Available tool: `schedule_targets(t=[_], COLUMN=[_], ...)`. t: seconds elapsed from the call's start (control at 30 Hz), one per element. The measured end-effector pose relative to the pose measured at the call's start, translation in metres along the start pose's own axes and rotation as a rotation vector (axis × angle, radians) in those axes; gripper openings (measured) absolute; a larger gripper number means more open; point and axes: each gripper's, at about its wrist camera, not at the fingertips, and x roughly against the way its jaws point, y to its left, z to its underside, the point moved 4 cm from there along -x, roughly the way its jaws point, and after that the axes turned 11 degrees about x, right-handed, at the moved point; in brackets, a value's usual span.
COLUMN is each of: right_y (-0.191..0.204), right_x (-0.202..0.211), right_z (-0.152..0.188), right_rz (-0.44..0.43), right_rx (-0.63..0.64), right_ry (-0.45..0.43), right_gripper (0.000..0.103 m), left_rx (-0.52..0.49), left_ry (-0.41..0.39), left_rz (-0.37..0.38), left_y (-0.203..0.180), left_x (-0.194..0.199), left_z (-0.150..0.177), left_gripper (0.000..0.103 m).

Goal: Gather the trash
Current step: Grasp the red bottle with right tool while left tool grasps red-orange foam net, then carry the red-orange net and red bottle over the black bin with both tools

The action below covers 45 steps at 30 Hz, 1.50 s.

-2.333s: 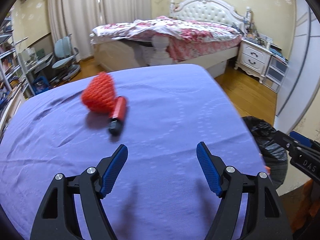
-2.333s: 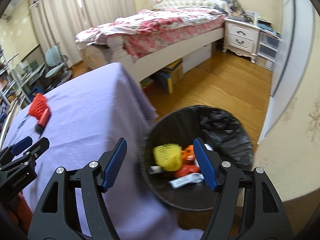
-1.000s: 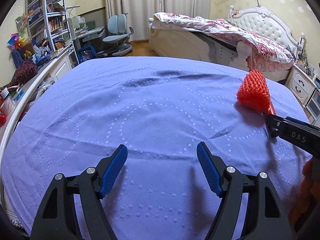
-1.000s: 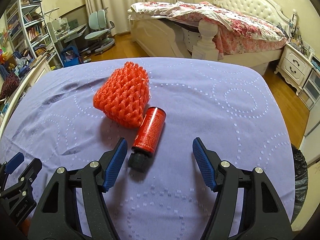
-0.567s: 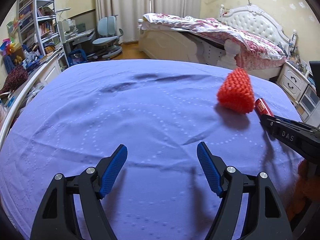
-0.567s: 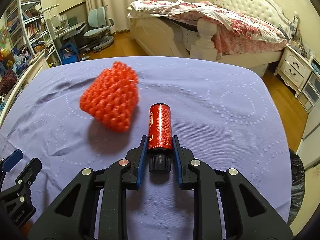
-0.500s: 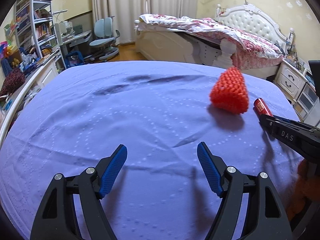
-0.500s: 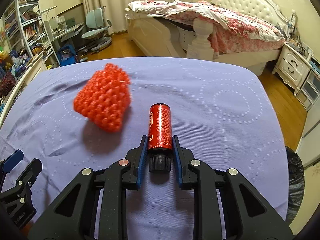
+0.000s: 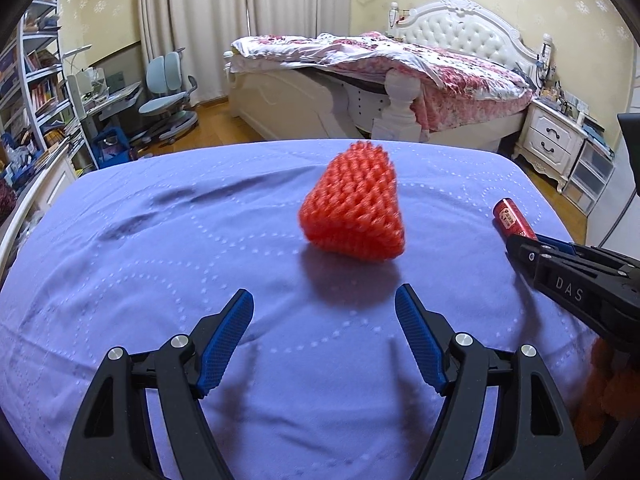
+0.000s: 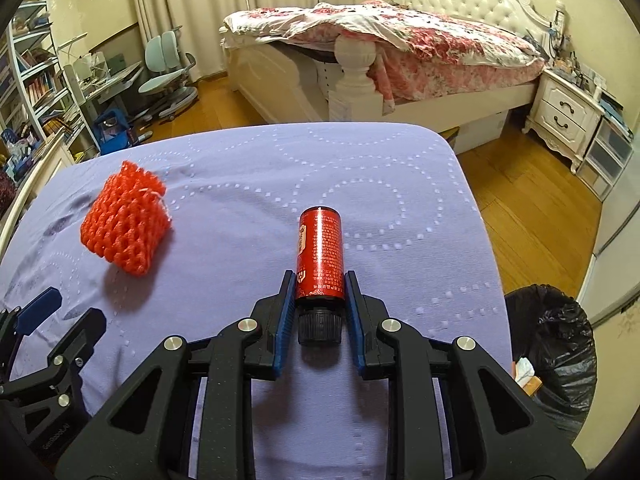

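A red foam fruit net lies on the purple tablecloth, straight ahead of my open, empty left gripper. It also shows at the left in the right wrist view. My right gripper is shut on a red bottle with a black cap, held just above the cloth. The bottle and the right gripper's fingers show at the right in the left wrist view.
A bin lined with a black bag, holding some trash, stands on the floor off the table's right edge. A bed, a nightstand, a desk chair and shelves lie beyond the table.
My left gripper has swung right so the foam net sits straight ahead and closer. My right gripper, shut on the bottle, has drifted right, away from the net.
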Motion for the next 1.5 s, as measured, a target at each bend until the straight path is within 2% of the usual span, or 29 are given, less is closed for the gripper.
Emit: schedule_targets(t=[0.33, 0.77, 0.9, 1.1, 1.5], right_y=[-0.015, -0.011, -0.011, -0.01, -0.001], right_x=[-0.009, -0.014, -0.015, -0.015, 0.008], right_z=[-0.009, -0.015, -0.016, -0.016, 0.006], right_rz=[-0.016, -0.019, -0.016, -0.026, -0.056], right_rx=[-0.001, 0.009, 0.012, 0.008, 0.005], right_ry=[0.001, 0.002, 0.001, 0.001, -0.002], right_gripper=[0.023, 0.024, 0.024, 0.024, 0.023], left_rx=[-0.008, 0.002, -0.011, -0.009, -0.005], left_ry=[-0.003, 0.015, 0.029, 0.03, 0.03], left_rz=[0.0, -0.002, 0.015, 0.035, 0.037], left_y=[-0.015, -0.018, -0.02, -0.019, -0.017], left_x=[-0.017, -0.031, -0.032, -0.03, -0.011], left_z=[-0.015, -0.029, -0.028, -0.027, -0.01], left_gripper=[0.075, 0.075, 0.059, 0.047, 0.045])
